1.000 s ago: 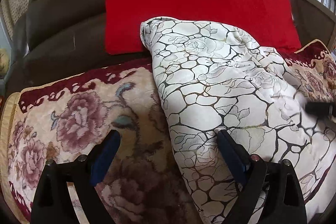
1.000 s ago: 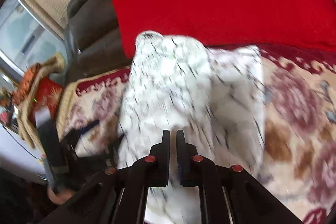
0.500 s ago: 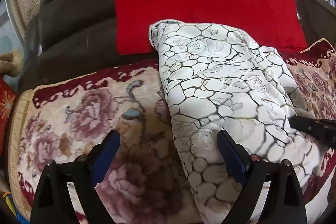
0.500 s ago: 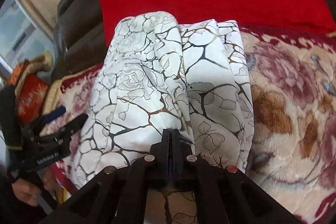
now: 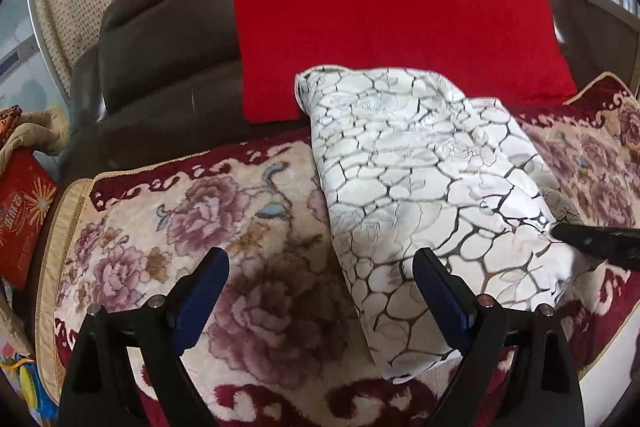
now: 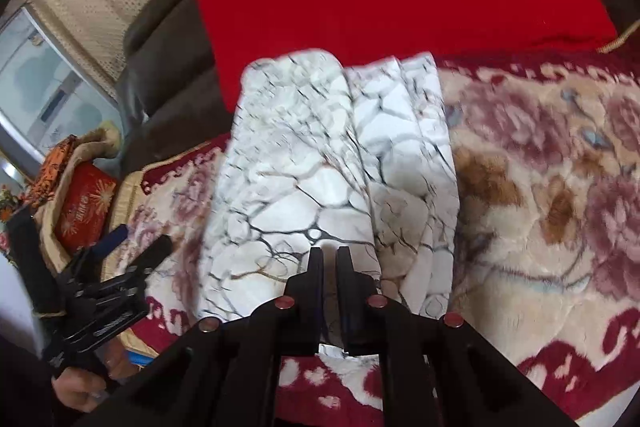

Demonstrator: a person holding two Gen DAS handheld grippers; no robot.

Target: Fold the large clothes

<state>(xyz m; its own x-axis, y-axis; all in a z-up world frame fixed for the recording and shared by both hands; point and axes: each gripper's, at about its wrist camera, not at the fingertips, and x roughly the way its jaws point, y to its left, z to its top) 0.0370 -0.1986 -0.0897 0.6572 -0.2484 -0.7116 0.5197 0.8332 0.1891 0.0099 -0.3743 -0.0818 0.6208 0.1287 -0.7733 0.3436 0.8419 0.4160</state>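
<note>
White crackle-print folded garment (image 5: pixel 420 187) lies on floral plush sofa cover (image 5: pixel 180 227), long axis front-to-back. Right gripper (image 6: pixel 329 255) nearer, nipping its front edge; left gripper (image 5: pixel 320 283) agape, empty, alongside.

Garment (image 5: pixel 420 179) on blanket (image 5: pixel 180 227), before cushion (image 5: pixel 392 27)

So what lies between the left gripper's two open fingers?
In the left wrist view, the left gripper spans bare floral sofa cover and the left edge of the white crackle-print garment; nothing is gripped.
</note>
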